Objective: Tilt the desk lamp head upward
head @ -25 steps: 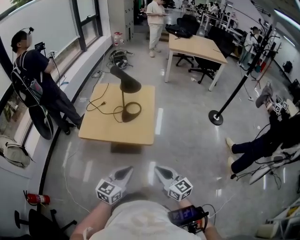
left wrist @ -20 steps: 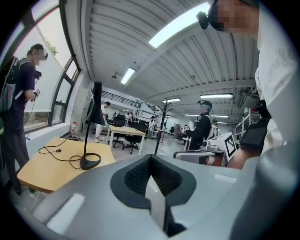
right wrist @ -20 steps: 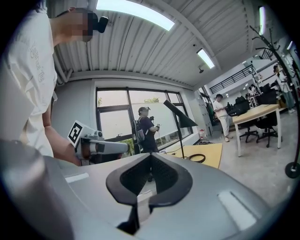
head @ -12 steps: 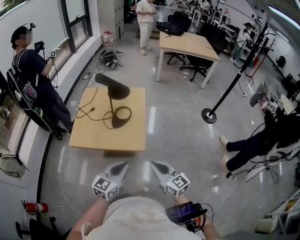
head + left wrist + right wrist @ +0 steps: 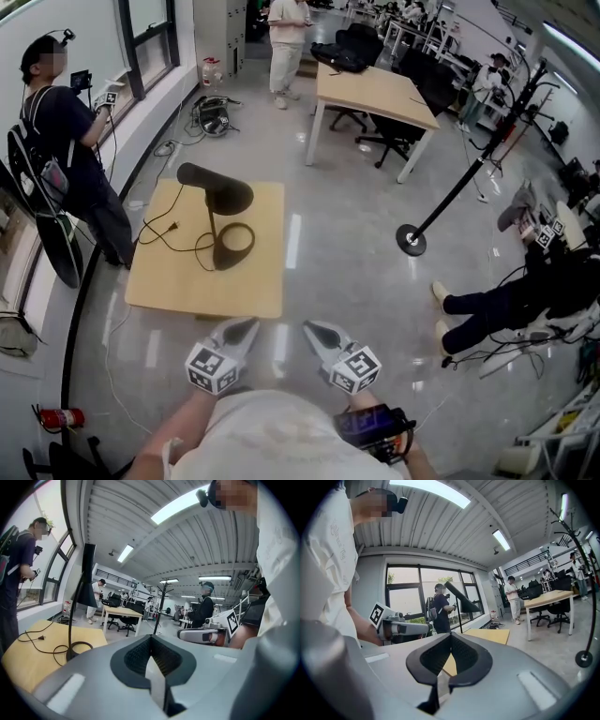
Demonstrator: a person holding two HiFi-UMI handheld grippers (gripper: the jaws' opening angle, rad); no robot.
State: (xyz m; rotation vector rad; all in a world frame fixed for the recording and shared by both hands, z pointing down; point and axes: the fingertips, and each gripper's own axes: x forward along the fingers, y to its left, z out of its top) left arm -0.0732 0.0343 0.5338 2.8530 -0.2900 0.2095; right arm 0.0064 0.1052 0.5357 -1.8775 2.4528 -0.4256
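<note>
A black desk lamp (image 5: 217, 194) stands on a small wooden table (image 5: 169, 281), its cone head drooping and its ring base (image 5: 233, 247) on the top. Its cord (image 5: 167, 230) trails across the table. My left gripper (image 5: 246, 325) and right gripper (image 5: 311, 328) are held side by side close to my body, short of the table's near edge, both shut with nothing in them. In the left gripper view the lamp (image 5: 86, 581) is ahead on the left. In the right gripper view the lamp head (image 5: 462, 600) shows above the table (image 5: 485, 635).
A person (image 5: 70, 141) stands by the window left of the table, and another (image 5: 286, 37) stands far ahead. A larger desk (image 5: 375, 92) with chairs is beyond. A pole on a round base (image 5: 410, 239) and a seated person's legs (image 5: 492, 302) are on the right.
The table and lamp have drifted nearer and slightly left in the head view as I walk toward them. Both grippers stay shut in front of my body.
</note>
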